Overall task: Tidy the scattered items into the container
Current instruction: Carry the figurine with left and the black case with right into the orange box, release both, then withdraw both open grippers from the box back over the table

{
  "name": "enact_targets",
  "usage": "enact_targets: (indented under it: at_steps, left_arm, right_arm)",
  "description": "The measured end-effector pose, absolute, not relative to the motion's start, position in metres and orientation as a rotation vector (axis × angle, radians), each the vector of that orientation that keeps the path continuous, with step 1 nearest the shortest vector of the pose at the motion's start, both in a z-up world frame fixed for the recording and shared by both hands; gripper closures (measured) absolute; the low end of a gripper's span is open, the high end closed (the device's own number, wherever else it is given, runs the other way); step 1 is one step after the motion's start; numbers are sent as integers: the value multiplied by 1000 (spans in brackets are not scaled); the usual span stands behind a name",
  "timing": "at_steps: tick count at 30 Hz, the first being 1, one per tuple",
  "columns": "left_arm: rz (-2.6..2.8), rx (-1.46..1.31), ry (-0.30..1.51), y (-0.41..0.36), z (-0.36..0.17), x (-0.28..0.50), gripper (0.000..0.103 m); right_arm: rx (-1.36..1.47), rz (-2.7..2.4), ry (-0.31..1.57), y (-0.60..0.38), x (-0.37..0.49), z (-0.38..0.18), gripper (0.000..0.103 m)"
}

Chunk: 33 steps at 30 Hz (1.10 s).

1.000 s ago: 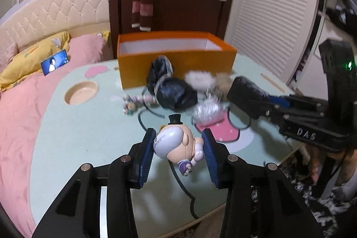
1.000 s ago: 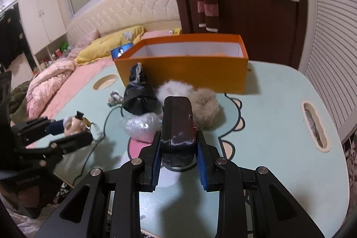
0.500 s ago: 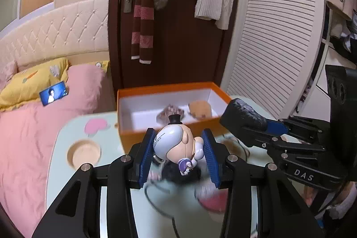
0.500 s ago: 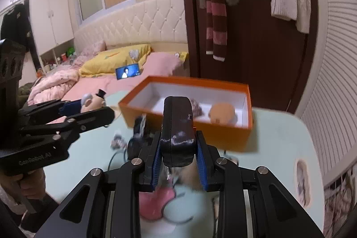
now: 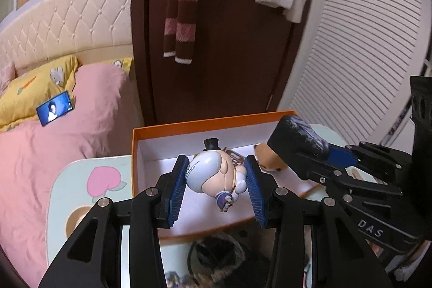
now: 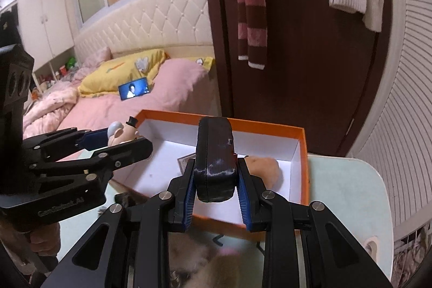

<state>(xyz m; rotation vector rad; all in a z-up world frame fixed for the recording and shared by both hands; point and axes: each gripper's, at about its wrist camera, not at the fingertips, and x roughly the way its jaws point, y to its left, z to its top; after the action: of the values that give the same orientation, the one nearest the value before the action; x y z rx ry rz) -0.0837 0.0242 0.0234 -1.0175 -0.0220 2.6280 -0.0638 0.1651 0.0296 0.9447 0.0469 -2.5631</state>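
My left gripper (image 5: 216, 181) is shut on a small figurine (image 5: 214, 176) with a black top hat, held over the left part of the orange box (image 5: 189, 124). My right gripper (image 6: 214, 186) is shut on a worn black case (image 6: 214, 161), held above the box's (image 6: 303, 153) white inside. In the left wrist view that case (image 5: 297, 138) shows at the right, over the box. A tan fluffy ball (image 6: 266, 166) and a small packet (image 6: 186, 161) lie inside. In the right wrist view the figurine (image 6: 121, 131) and left gripper (image 6: 118, 145) hang over the box's left edge.
The box stands at the far side of a pale green table (image 6: 348, 190). Dark and furry items (image 5: 218, 253) lie blurred on the table below the grippers. Beyond are a pink bed (image 5: 40, 153) with a lit phone (image 5: 55, 107), a dark door (image 5: 229, 58) and hanging clothes.
Both grippers have risen and moved forward from over the scattered items to above the orange box, each keeping its hold. The box's inside has come into view.
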Motion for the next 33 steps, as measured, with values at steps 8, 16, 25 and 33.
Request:
enact_targets:
  at_steps: [8,16,25,33]
  left_arm:
    - [2597,-1055,-42,24,12,-96,59]
    - [2626,-970,-134,12,24,-88,22]
    - [2626,-951,-118,8,40,-66,22]
    - [2611,-1006,-130,5,36,-23,22]
  right_arm:
    - [991,-2554,40,163,-79,15,76]
    - [940,-2587,18,165,-79,19,61]
    - [943,-2574,-4,167,-65,25,60]
    - [917,-2577,-28,175,-24,36,48]
